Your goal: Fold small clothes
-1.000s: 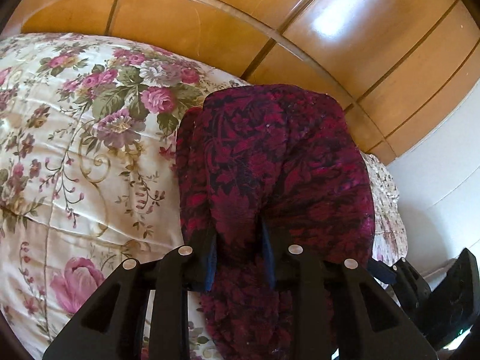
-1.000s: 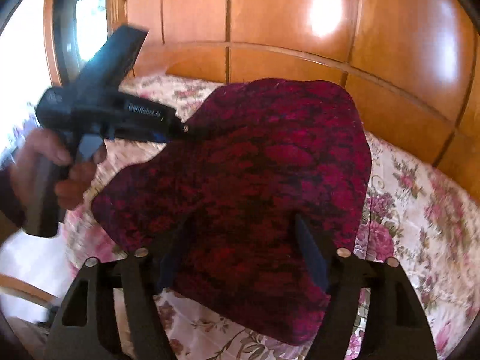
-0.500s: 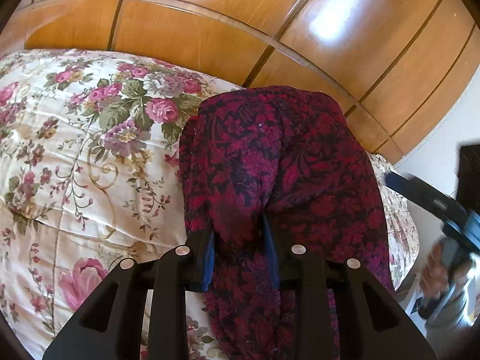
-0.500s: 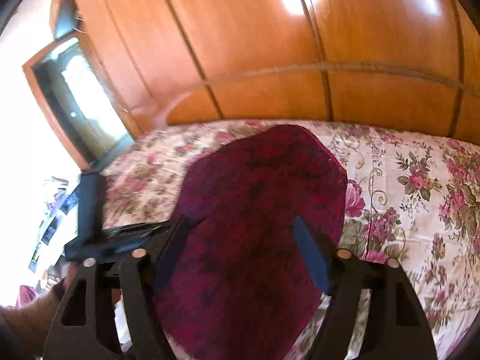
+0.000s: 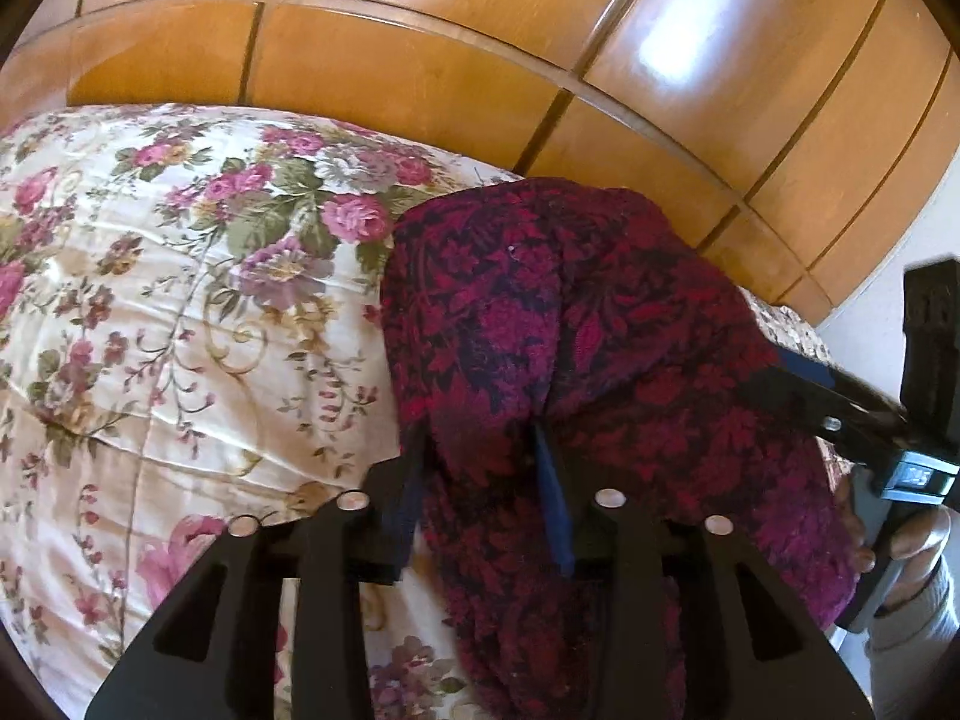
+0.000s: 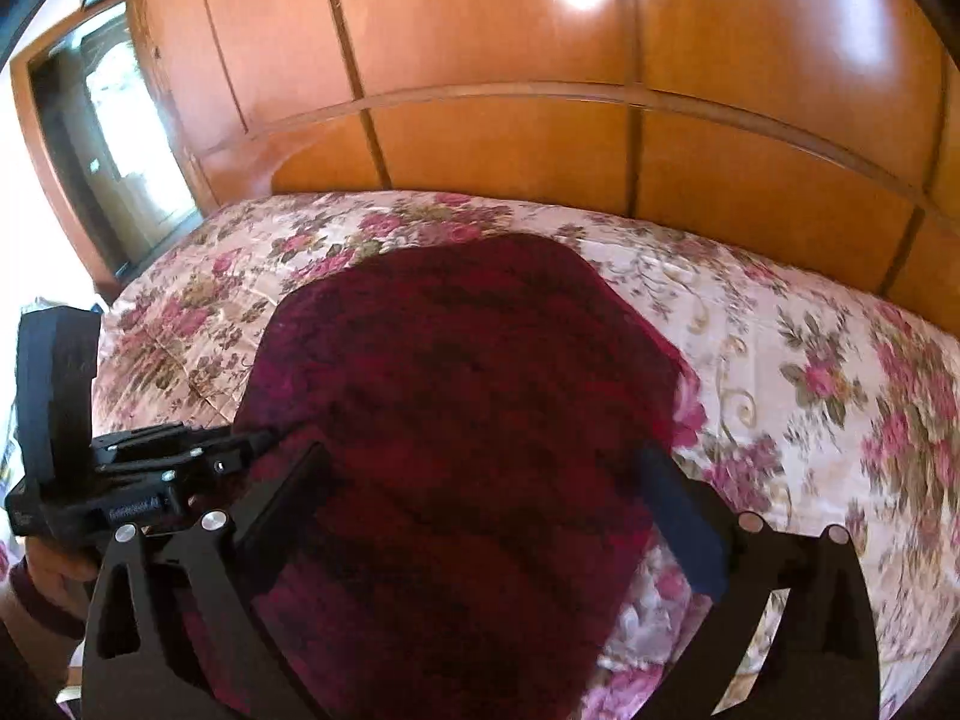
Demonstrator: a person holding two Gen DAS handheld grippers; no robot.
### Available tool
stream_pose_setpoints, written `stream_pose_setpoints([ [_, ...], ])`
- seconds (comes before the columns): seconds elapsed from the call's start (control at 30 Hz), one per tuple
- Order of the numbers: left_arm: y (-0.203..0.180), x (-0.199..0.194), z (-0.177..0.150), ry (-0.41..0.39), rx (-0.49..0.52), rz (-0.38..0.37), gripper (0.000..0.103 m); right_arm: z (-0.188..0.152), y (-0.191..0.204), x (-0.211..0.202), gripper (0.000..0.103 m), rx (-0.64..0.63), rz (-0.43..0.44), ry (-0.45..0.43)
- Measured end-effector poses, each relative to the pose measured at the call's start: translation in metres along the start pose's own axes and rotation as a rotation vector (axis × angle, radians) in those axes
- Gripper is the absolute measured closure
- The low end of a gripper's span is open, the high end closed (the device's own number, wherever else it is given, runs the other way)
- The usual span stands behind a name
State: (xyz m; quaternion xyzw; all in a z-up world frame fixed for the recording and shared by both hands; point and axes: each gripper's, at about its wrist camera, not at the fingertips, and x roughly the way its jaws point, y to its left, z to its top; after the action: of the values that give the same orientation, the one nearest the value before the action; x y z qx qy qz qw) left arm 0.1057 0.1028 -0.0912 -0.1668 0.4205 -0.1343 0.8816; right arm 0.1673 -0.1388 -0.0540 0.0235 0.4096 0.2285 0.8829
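1. Left wrist view: the left gripper (image 5: 480, 474) is seen from behind, with a bunched fold of the dark red patterned garment (image 5: 600, 348) between its fingers. Its jaws are opening, yet the cloth is still pinched between the pads, so the fold is judged to be grasped.
2. In the same view the garment is spread on the floral bedspread (image 5: 180, 300), filling the frame from the centre toward 4 o'clock. The wooden headboard (image 5: 420, 78) is seen at 12 o'clock.
3. At 3 o'clock the right gripper (image 5: 804, 369) is seen entering, held by a hand (image 5: 900, 552), with its near finger touching the garment's far edge.
4. Right wrist view: the right gripper (image 6: 480, 516) is seen with its jaws opening wide. The garment (image 6: 456, 420) lies beneath and between the fingers, but nothing is pressed by the pads, so it is released.
5. At 9 o'clock the left gripper (image 6: 264, 438) is seen at the garment's near-left edge; its jaw state cannot be told here.
6. Risk, as a judgement: if the left pinch is let go before the fold is laid flat, the bunched cloth may spring back or crumple.
7. The open right fingers could snag and drag the soft knit, and the fold would be skewed.
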Motion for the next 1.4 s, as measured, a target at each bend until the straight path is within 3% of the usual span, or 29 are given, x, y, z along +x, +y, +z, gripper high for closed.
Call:
stream_pose_setpoints([
  [0.1,0.001,-0.002,-0.001,0.007,-0.01,-0.018,0.063,-0.015,-0.028,-0.004,0.002,0.147,0.101,0.01],
  [0.27,0.0,0.001,0.001,0.011,-0.002,-0.03,0.061,-0.038,-0.069,0.022,0.002,0.368,0.355,0.085],
  [0.33,0.008,0.003,0.002,0.017,-0.021,-0.042,0.053,-0.042,-0.077,0.032,0.002,0.412,0.431,0.098],
  [0.5,0.033,0.013,0.002,0.049,-0.127,-0.195,0.053,-0.047,-0.09,0.054,0.002,0.467,0.593,0.119],
  [0.57,0.045,0.022,0.0,0.073,-0.199,-0.297,0.053,-0.047,-0.092,0.06,0.002,0.474,0.622,0.128],
  [0.7,0.059,0.035,-0.007,0.081,-0.304,-0.473,0.053,-0.044,-0.088,0.053,0.006,0.459,0.621,0.108],
  [0.83,0.043,0.035,-0.01,0.068,-0.295,-0.569,0.053,-0.041,-0.083,0.028,0.018,0.419,0.629,0.055],
  [0.97,0.008,0.039,-0.003,0.083,-0.243,-0.618,0.053,-0.047,-0.091,-0.012,0.02,0.393,0.604,-0.019],
  [1.2,-0.114,0.081,0.037,0.163,-0.057,-0.707,0.053,-0.068,-0.164,-0.104,0.02,0.451,0.473,-0.221],
  [1.4,-0.242,0.143,0.064,0.258,0.122,-0.681,0.054,-0.108,-0.256,-0.148,0.021,0.577,0.307,-0.317],
])
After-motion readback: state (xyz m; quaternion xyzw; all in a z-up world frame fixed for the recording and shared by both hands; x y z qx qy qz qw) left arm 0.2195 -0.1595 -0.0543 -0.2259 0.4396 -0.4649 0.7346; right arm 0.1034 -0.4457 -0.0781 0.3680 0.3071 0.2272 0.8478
